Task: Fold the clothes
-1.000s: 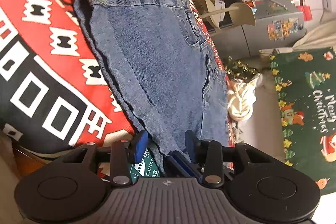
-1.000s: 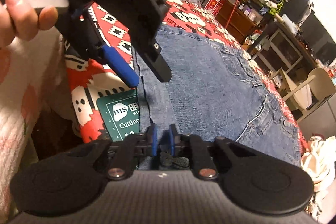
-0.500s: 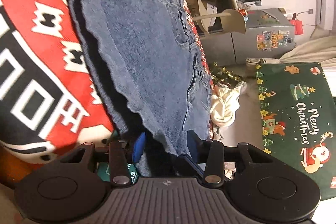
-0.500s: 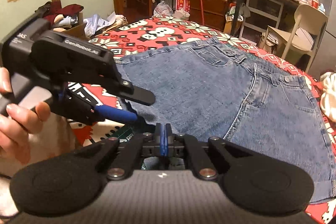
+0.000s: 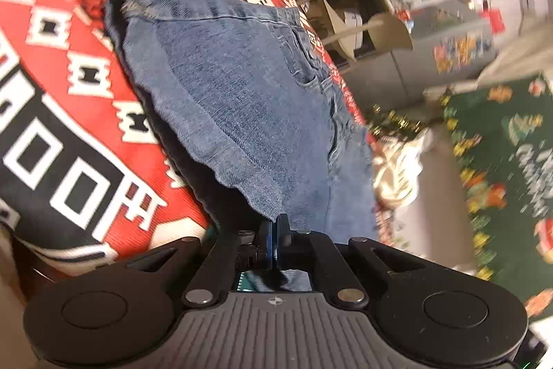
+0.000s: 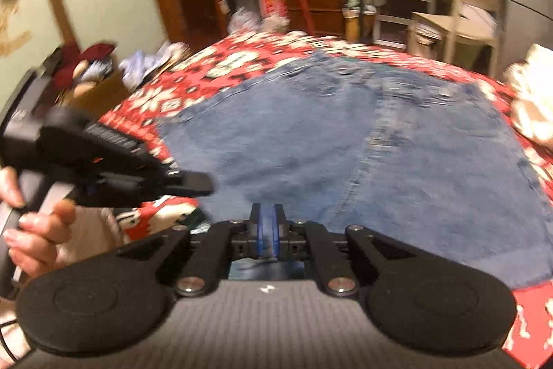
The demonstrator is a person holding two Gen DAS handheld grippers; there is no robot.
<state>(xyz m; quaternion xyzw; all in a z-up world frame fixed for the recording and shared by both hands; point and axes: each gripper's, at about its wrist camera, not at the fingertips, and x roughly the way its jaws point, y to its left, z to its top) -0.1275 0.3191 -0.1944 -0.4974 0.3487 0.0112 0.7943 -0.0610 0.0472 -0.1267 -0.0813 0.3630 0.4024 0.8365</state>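
On red patterned cloth (image 5: 52, 64), left claw (image 5: 275, 230) clamped on denim skirt (image 5: 242, 99) hem, right claw (image 6: 266, 230) pinching hem, jaws easing apart.

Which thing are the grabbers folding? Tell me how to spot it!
Look for the big red blanket with black and white shapes that covers the table. Spread flat on it is the blue denim garment, with its near edge by both grippers. It is the only plain blue thing there; the cream bundle beside it is pale and crumpled.

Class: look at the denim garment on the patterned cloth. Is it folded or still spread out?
Spread, not yet folded: the denim garment lies flat on the cloth, only its near edge lifted, pinched in the left gripper.
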